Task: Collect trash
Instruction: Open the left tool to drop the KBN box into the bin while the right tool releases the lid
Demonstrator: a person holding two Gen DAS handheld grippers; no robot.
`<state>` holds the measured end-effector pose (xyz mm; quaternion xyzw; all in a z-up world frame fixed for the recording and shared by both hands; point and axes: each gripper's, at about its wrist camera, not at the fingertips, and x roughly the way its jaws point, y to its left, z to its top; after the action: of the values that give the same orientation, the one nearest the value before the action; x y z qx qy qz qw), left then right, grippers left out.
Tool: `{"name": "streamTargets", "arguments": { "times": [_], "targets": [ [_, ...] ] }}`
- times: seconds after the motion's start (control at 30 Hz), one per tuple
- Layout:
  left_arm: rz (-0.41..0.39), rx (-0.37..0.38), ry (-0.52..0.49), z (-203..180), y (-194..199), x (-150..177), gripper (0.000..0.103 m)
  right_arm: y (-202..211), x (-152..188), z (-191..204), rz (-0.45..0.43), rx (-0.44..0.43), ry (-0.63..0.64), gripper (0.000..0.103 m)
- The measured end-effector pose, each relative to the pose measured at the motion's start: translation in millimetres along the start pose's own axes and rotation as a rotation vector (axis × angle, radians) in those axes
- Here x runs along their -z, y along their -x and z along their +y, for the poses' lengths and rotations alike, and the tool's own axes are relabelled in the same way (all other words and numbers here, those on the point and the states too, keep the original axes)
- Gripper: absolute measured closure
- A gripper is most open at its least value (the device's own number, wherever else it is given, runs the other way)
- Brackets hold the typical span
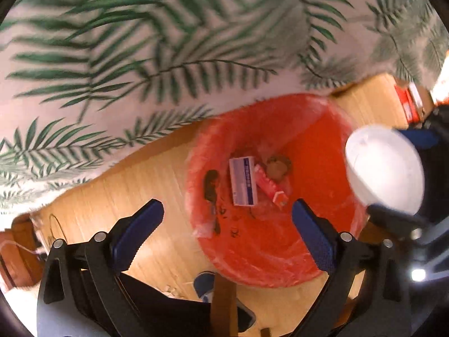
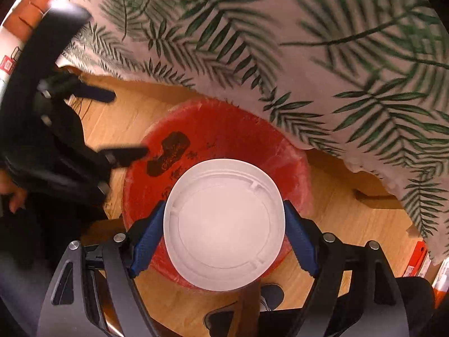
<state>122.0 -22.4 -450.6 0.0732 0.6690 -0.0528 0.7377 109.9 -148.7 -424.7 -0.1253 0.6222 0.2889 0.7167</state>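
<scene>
A bin lined with a red bag (image 1: pixel 317 154) stands on the wooden floor beside a table edge. Inside lie a white and blue box (image 1: pixel 243 181), a red and white carton (image 1: pixel 270 186) and a brown scrap (image 1: pixel 278 168). My left gripper (image 1: pixel 228 221) is open and empty above the bin's near rim. My right gripper (image 2: pixel 224 233) is shut on a white round bowl (image 2: pixel 224 224), held bottom-up over the red bin (image 2: pixel 213 132). The bowl also shows in the left wrist view (image 1: pixel 384 168), at the bin's right rim. The left gripper shows in the right wrist view (image 2: pixel 120 123), at the left.
A tablecloth with a green fern print (image 1: pixel 140 56) hangs over the table edge just behind the bin; it also shows in the right wrist view (image 2: pixel 322 56). Wooden floor (image 1: pixel 146 191) surrounds the bin. Red and white boxes (image 1: pixel 409 104) lie at the far right. My shoe (image 2: pixel 269 295) is below.
</scene>
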Motion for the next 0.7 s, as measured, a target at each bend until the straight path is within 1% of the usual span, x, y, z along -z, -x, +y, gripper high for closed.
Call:
{"name": "streamTargets", "arguments": {
  "times": [0.2,0.5,0.57,0.63,0.7],
  "targets": [
    [-0.005,0.006,0.05,17,1,-3,0.008,-21,-6,13,0.029,0.001,0.049,0.022],
    [-0.011,0.011,0.079,21,2,-4,0.008,-40,-12,22,0.06,-0.004,0.062,0.018],
    [-0.011,0.011,0.082,22,3,-4,0.008,-44,-13,21,0.063,-0.003,0.058,0.009],
    [-0.014,0.009,0.087,22,4,-5,0.008,-44,-12,20,0.07,-0.007,0.056,0.005],
    [-0.015,0.003,0.094,23,4,-5,0.008,-44,-12,19,0.075,-0.004,0.055,0.005]
  ]
}}
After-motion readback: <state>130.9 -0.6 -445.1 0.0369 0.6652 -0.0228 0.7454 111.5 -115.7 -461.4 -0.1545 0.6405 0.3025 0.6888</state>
